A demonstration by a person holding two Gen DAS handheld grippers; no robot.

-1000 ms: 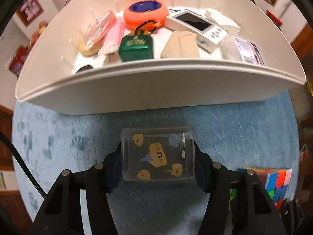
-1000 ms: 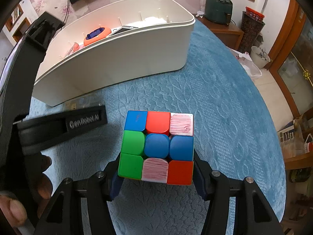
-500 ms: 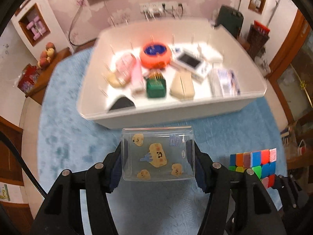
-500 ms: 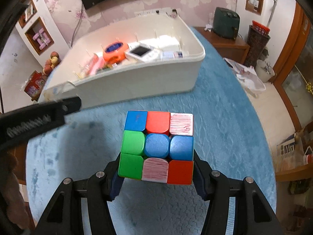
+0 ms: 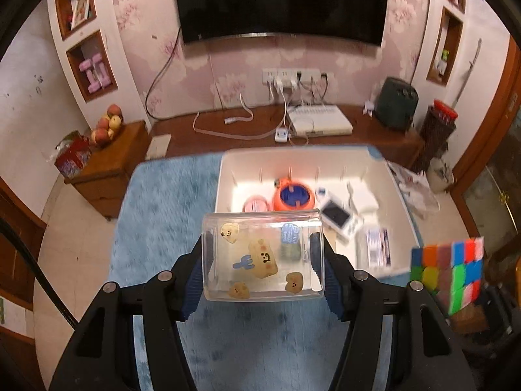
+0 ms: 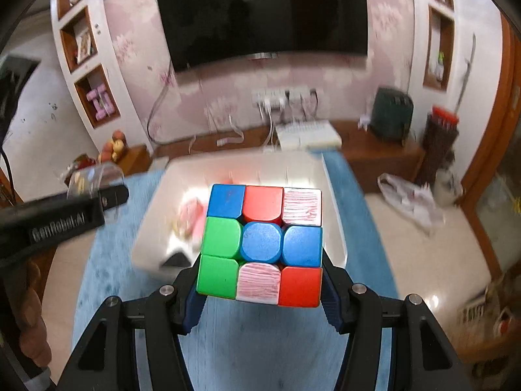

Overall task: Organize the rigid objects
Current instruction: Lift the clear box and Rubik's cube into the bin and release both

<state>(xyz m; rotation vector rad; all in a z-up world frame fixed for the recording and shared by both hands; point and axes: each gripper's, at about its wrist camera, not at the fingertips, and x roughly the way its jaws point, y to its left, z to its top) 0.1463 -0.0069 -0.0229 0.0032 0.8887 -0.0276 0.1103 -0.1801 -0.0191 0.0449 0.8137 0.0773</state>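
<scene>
Both units up off the table. My left gripper [image 5: 262,257] is clamped on a clear plastic box [image 5: 262,255] with little bear stickers on it; blue pads press its two short sides and the box sits level between them. My right gripper [image 6: 260,247] is closed on a puzzle cube [image 6: 260,244], pads on its left and right faces, the face toward the camera showing blue, red, green and worn striped tiles. In the left view the cube [image 5: 447,273] shows at the right edge, beside and apart from the box. Below, a blue tablecloth [image 5: 156,215] covers the table, and on it stands the white bin [image 5: 224,176] with peg dividers. Inside the bin: an orange round case with a blue centre [image 5: 294,195], a pink-lidded round thing [image 5: 255,203], a white handheld device with a dark screen [image 5: 335,213], a printed packet [image 5: 377,247]. Bin contents blurred in the right view; I can't sort them there. A dark television [image 5: 280,0] hangs on the far wall above a wooden bench [image 5: 182,137] with cables.
</scene>
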